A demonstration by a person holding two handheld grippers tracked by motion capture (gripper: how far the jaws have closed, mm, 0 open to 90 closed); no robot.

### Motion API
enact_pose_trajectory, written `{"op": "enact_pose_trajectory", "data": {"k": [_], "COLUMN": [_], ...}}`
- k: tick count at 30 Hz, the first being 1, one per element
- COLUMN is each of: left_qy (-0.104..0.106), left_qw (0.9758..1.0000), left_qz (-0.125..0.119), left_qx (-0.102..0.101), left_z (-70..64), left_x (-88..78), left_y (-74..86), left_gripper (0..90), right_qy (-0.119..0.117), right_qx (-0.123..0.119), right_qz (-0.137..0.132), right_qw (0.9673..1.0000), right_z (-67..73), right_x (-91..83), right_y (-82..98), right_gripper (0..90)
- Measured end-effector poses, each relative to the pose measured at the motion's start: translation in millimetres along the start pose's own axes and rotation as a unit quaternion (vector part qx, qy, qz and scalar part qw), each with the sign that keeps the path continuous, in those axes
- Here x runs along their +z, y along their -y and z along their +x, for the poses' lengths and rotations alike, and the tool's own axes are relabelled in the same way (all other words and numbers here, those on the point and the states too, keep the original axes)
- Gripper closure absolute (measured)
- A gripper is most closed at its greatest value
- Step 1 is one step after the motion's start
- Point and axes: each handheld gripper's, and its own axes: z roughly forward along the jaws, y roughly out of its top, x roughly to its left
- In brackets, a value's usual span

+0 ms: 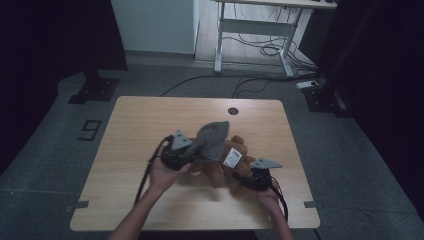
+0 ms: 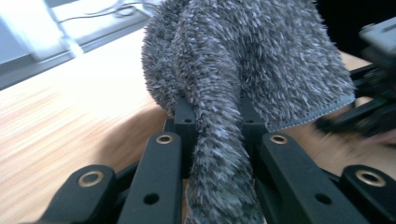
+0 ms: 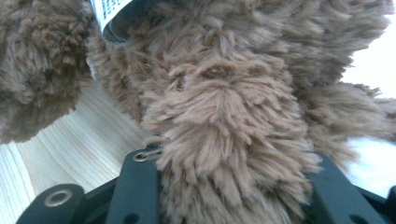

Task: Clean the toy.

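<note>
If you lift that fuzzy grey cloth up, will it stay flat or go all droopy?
Probably droopy: the grey cloth already bunches and folds where the left gripper pinches it. It looks light and fluffy, so it likely won't slip out easily.

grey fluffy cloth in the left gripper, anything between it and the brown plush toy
Nothing visible does. The grey fluffy cloth, pinched in the left gripper, hangs right over the brown plush toy, which the right gripper holds on the wooden table.

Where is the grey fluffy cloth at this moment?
In the high view the grey cloth sits mid-table, pinched in the left gripper and draped over the brown plush toy, whose near end the right gripper grips.
</note>
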Motion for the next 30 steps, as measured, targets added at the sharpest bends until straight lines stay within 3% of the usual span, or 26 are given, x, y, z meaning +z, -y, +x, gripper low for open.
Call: {"op": "enact_pose_trajectory", "data": {"k": [5, 7, 10, 12, 17, 19, 20, 22, 25, 30], "left_qy": [0.040, 0.035, 0.026, 0.025, -0.017, -0.044, -0.065, -0.083, -0.078, -0.095], "left_qw": [0.9986, 0.9975, 0.9973, 0.9974, 0.9970, 0.9949, 0.9925, 0.9901, 0.9932, 0.9930], "left_qz": [0.030, 0.053, 0.062, 0.063, 0.072, 0.083, 0.092, 0.102, 0.086, 0.068], "left_qx": [0.017, 0.029, 0.029, 0.024, 0.024, 0.038, 0.049, 0.050, 0.015, -0.015], "left_z": [-36.3, -46.3, -47.7, -44.4, -23.0, -15.9, -9.8, 3.3, 22.8, 44.4], "left_x": [54.8, 75.8, 87.8, 85.7, 66.8, 60.8, 56.1, 47.5, 30.1, 0.2], "left_y": [-18.5, -19.5, -16.8, -16.6, -9.7, -6.6, -2.8, 5.3, 18.2, 33.8], "left_gripper": [75.8, 75.8, 75.8, 75.9, 76.0, 76.3, 76.3, 76.4, 76.3, 76.3], "right_qy": [0.000, 0.002, 0.007, 0.005, 0.009, 0.009, 0.008, 0.009, 0.006, 0.006], "right_qx": [-0.002, -0.004, -0.005, 0.000, -0.003, -0.002, -0.001, 0.000, 0.002, 0.004], "right_qz": [0.000, 0.002, 0.008, 0.007, 0.006, 0.008, 0.008, 0.007, 0.006, 0.007], "right_qw": [1.0000, 1.0000, 0.9999, 1.0000, 0.9999, 0.9999, 0.9999, 0.9999, 1.0000, 1.0000], "right_z": [0.8, 1.6, 2.0, 1.1, 3.6, 3.5, 3.5, 3.5, 3.7, 4.6], "right_x": [-1.5, -1.8, -2.1, -2.3, -1.2, -1.5, -1.4, -1.4, -1.2, -1.1], "right_y": [1.9, 1.9, 2.1, 2.6, 1.4, 1.5, 1.6, 1.9, 2.2, 2.5], "right_gripper": [59.5, 59.6, 59.6, 59.8, 60.0, 60.0, 60.1, 60.1, 60.1, 60.2]}}
